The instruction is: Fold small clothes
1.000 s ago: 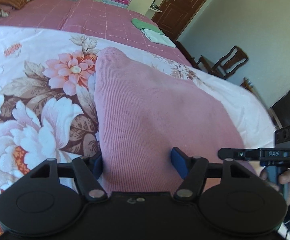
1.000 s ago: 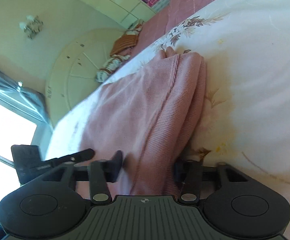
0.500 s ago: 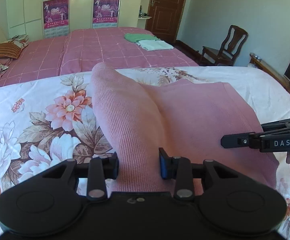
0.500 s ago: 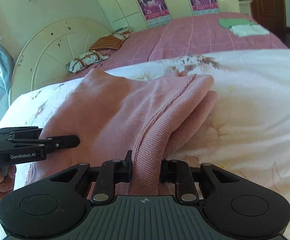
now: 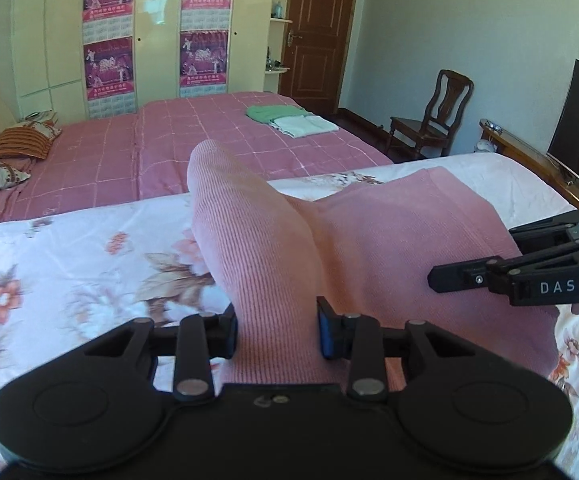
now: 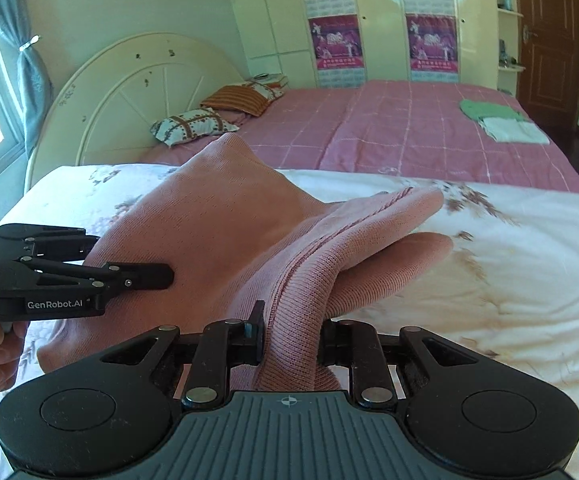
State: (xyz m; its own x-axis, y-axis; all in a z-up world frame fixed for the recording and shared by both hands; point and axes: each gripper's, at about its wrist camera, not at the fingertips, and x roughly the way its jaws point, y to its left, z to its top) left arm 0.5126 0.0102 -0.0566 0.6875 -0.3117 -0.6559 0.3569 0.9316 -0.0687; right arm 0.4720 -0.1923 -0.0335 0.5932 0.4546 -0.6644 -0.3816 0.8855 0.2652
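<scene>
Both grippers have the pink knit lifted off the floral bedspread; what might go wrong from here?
1. The left gripper and right gripper each pinch a bunched edge of the pink knit garment; a layer may slip out.
2. The far end sags onto the floral bedspread, so the fold could land crooked.

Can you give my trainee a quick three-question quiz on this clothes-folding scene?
1. True or false: both claws are shut on the pink knit garment.
2. What lies on the far pink checked bedspread: A folded green and white clothes, B a laptop, C shoes?
3. What pattern has the quilt under the garment?

Key: 1 true, left claw and right claw both grip it. 2 A. 3 floral.
</scene>
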